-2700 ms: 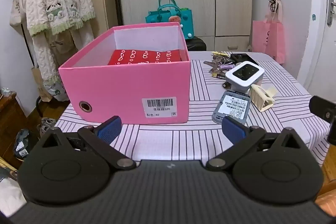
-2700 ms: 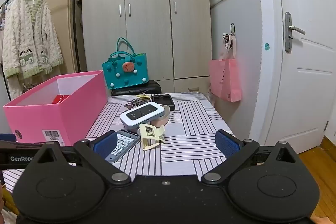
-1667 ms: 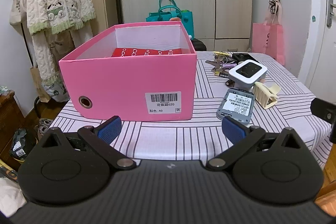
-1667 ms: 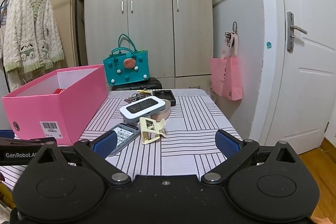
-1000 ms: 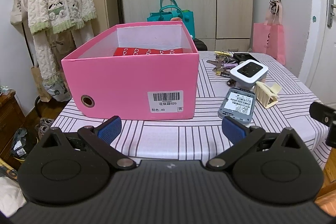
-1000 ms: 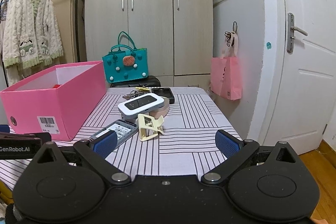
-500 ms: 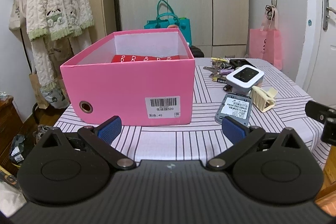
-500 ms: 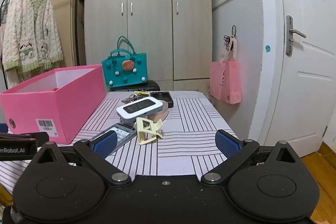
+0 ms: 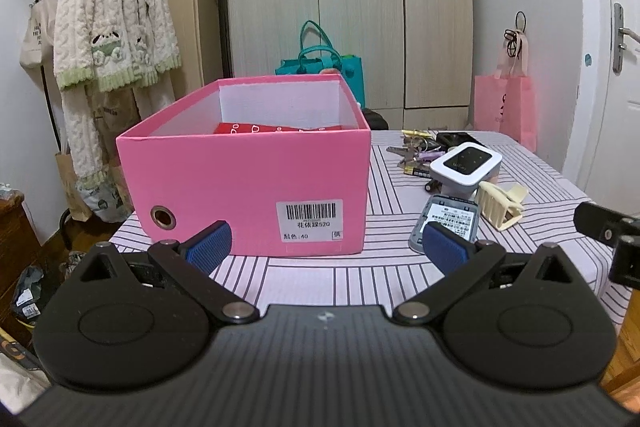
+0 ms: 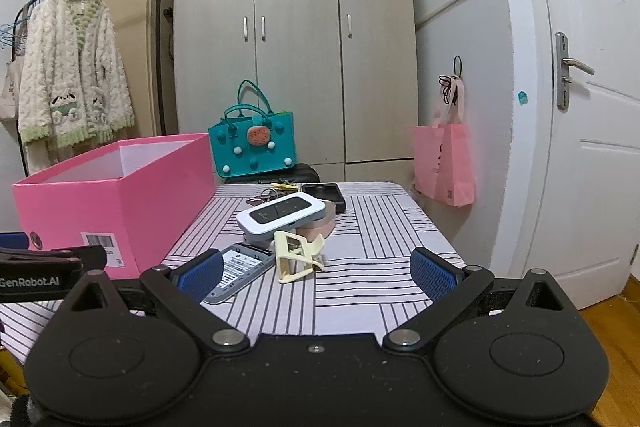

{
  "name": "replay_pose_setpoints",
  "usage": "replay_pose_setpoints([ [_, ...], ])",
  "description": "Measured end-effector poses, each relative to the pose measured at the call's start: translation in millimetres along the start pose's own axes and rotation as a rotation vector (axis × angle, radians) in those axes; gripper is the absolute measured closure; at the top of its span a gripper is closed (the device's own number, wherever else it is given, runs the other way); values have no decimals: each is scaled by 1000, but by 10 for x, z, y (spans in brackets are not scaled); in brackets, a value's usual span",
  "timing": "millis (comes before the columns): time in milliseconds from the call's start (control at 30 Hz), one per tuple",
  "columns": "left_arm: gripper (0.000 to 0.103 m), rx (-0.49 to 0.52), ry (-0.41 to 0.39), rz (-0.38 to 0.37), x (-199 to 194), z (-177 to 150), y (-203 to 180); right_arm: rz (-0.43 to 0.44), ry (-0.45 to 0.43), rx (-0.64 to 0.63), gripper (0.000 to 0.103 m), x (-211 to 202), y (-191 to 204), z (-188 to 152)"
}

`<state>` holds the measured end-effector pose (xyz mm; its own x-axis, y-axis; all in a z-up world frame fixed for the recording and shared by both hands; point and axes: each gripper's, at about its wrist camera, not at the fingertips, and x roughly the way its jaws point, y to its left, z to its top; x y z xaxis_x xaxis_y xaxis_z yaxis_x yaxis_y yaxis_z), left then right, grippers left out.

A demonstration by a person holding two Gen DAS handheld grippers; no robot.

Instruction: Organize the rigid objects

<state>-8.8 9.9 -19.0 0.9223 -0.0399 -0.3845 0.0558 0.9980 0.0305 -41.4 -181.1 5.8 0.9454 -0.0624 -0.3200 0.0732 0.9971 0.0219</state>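
Note:
A pink box (image 9: 256,183) stands on the striped table (image 9: 320,275), with a red patterned item (image 9: 276,128) inside. Right of it lie a white router (image 9: 466,163), a grey device (image 9: 448,221), a cream hair clip (image 9: 500,201), keys (image 9: 412,151) and a black phone case (image 9: 456,137). My left gripper (image 9: 326,245) is open and empty before the box. My right gripper (image 10: 316,271) is open and empty at the table's near edge, facing the hair clip (image 10: 298,255), grey device (image 10: 240,271), router (image 10: 280,215) and box (image 10: 112,211).
A teal bag (image 10: 254,147) sits behind the table before a wardrobe (image 10: 296,39). A pink bag (image 10: 444,163) hangs on the right wall beside a door (image 10: 592,147). A cardigan (image 9: 112,27) hangs on a rack at left.
Both grippers have dropped lower and tilted up a little, so the box's inside shows less. Both stayed open. Nothing on the table moved.

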Motion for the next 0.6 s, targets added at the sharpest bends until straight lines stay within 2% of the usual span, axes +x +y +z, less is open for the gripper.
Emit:
replay_pose_setpoints([
  [367, 0, 2, 46, 19, 55, 5, 17, 21, -12, 7, 2, 28, -29, -29],
  [600, 0, -13, 29, -6, -7, 68, 106, 145, 42, 85, 2, 150, -180, 57],
])
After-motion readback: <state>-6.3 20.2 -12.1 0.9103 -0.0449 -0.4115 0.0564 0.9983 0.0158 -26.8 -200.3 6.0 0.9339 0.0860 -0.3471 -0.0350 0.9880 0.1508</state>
